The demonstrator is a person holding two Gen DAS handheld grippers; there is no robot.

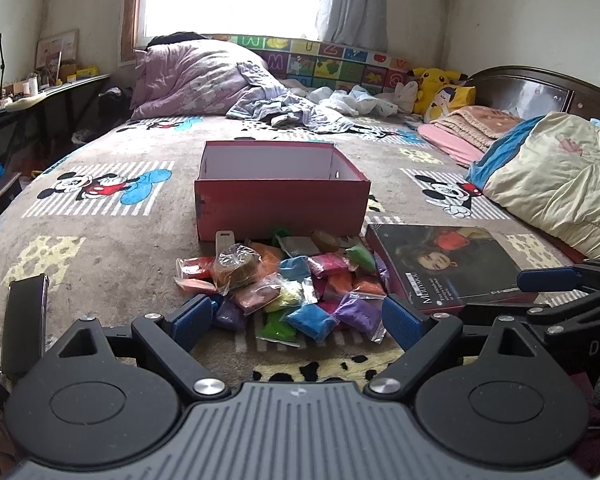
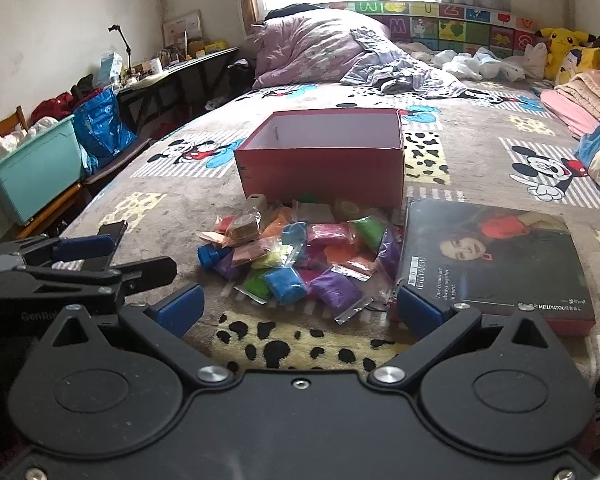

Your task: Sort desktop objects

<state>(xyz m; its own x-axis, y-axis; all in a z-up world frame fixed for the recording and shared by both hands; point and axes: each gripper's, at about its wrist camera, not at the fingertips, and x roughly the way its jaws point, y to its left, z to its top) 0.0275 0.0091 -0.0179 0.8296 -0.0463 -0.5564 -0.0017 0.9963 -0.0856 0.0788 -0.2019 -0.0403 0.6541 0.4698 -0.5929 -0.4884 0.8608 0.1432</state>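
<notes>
I hold both tongs low over the near edge of the cartoon-printed bedspread [image 1: 100, 240], and what matters is that the heap of small clear plastic bags of coloured clay [image 1: 300, 292] lies straight ahead of the left gripper [image 1: 296, 322], just beyond its blue-padded tips, while from the right gripper [image 2: 300, 308] it sits ahead and slightly left. The left looks the nearer to me. Both stand wide open with nothing between their fingers. The heap is loose and overlapping, bags of blue, purple, green, pink and orange lying at all angles, with a cellophane-wrapped brown roll [image 1: 236, 266] on its left side; the bags look soft and slippery. Directly behind the heap, toward the middle of the bed, stands the open red cardboard box [image 1: 280, 196], long side facing me; I cannot see its floor. To the right of the heap, touching it, lies a flat dark lid printed with a portrait [image 2: 496, 256].
</notes>
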